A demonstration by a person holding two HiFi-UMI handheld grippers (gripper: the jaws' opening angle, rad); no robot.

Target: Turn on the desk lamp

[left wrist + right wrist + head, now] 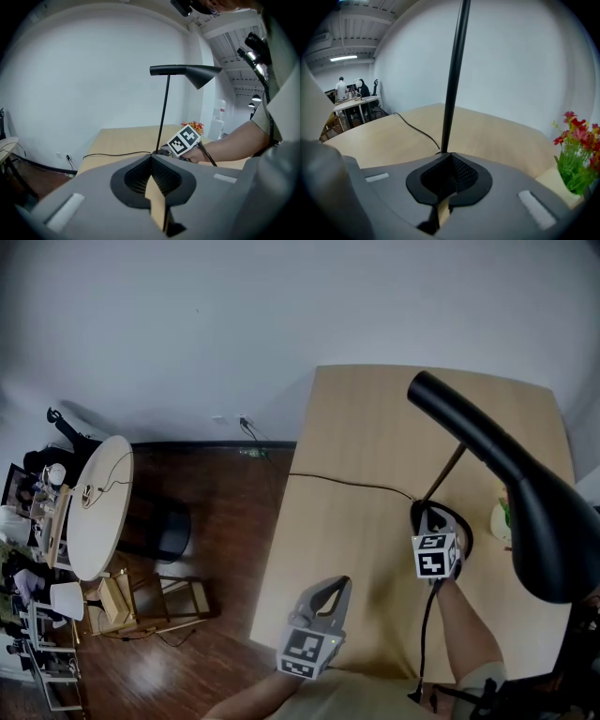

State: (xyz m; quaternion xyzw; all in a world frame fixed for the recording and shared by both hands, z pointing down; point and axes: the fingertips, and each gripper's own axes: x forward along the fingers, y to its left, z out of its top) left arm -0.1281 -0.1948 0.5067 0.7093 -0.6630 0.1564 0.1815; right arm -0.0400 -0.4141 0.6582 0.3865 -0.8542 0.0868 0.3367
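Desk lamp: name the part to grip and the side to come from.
On the desk lamp, grip the thin stem low down, coming from the near side, where the right gripper faces it. The stem is slim, straight and nearly upright, so jaws fit across it; the shade is wide and tapered. The cord trails left and flowers stand right. Its jaws are together now: open them first.

A plain white wall (234, 315) meets a dark wooden floor (230, 521), with a round white table (98, 507) near a wooden chair (141, 601).
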